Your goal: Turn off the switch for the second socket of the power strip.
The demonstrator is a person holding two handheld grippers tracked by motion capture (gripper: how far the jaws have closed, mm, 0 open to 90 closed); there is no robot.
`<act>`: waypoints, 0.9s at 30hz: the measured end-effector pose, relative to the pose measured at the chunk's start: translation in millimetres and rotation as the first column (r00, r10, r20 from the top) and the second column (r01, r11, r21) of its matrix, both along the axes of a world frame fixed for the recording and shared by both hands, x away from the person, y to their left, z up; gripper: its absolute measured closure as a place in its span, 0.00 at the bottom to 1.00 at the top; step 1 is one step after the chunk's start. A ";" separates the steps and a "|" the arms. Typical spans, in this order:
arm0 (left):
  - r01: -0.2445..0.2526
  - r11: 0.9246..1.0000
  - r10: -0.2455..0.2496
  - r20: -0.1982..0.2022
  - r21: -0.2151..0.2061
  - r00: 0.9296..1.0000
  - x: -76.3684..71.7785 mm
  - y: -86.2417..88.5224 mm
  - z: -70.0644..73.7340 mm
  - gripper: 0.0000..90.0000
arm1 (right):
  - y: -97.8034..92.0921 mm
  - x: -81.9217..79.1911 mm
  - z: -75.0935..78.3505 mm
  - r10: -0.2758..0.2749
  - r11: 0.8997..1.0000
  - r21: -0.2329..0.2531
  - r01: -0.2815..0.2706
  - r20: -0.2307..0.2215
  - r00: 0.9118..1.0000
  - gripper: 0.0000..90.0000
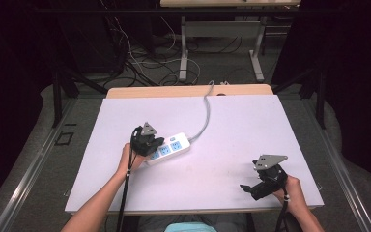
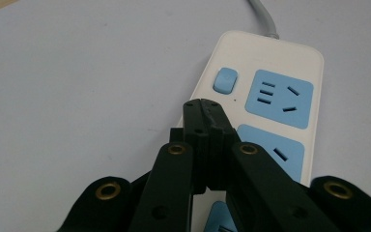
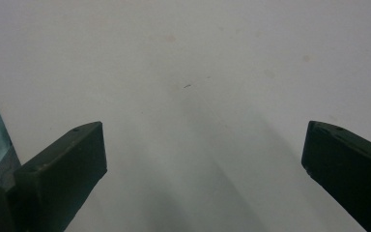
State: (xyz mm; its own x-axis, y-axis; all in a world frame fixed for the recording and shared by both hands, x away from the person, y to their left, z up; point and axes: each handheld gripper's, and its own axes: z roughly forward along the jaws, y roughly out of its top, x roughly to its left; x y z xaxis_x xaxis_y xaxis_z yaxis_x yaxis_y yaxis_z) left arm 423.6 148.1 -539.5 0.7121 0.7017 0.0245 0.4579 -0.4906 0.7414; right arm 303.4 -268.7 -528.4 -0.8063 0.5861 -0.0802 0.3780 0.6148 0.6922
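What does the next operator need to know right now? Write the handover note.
Left gripper: jaws shut with nothing between them, tips poised over the white power strip, just short of its blue switch; whether they touch the casing is unclear.
Right gripper: jaws wide open, idle over bare tabletop near the table's near right corner.
Power strip: lies flat mid-table, its grey cable running off the far edge. The visible sockets have nothing plugged in.
Done: left gripper brought to the strip.
Left: probably pressing the switch; its on/off state cannot be read.
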 end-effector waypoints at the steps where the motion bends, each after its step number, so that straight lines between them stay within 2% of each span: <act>1: 0.001 1.000 -0.001 -0.001 -0.004 1.000 0.1 -0.2 -0.1 1.00 | 0.0 -0.1 -0.1 0.000 1.000 0.001 0.000 0.002 1.000 0.01; 8: -0.009 1.000 0.010 0.022 -0.012 1.000 -0.5 -0.6 1.7 1.00 | -0.1 -0.5 0.0 0.000 1.000 0.001 0.000 0.001 1.000 0.01; 10: -0.009 1.000 0.009 0.023 -0.011 1.000 -0.7 -0.6 1.9 1.00 | 0.0 0.2 -0.4 0.006 1.000 0.002 -0.006 0.013 1.000 0.01; 13: -0.006 1.000 0.006 0.024 -0.004 1.000 -0.6 -0.3 2.3 1.00 | 0.0 -0.7 0.1 -0.001 1.000 0.000 0.001 0.001 1.000 0.01; 14: -0.005 1.000 0.005 0.025 -0.003 1.000 -0.7 -0.3 2.4 1.00 | 0.0 0.2 -0.5 0.004 1.000 0.002 -0.004 0.014 1.000 0.01; 22: -0.003 1.000 0.003 0.024 -0.003 1.000 -0.4 0.0 2.5 1.00 | 0.0 -0.6 0.1 0.000 1.000 -0.001 0.000 0.002 1.000 0.01; 27: -0.007 1.000 0.007 0.016 -0.003 1.000 -0.8 -0.2 2.9 1.00 | 0.0 0.3 -0.5 0.007 1.000 0.001 -0.007 0.012 1.000 0.01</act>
State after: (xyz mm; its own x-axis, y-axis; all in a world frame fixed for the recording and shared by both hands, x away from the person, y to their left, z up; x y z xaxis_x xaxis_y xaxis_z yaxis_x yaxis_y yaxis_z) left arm 422.8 147.9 -536.5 0.7067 0.7067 0.0333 0.4497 -0.4850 0.7500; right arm 303.7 -268.7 -528.8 -0.8094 0.5806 -0.0887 0.3657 0.6164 0.6973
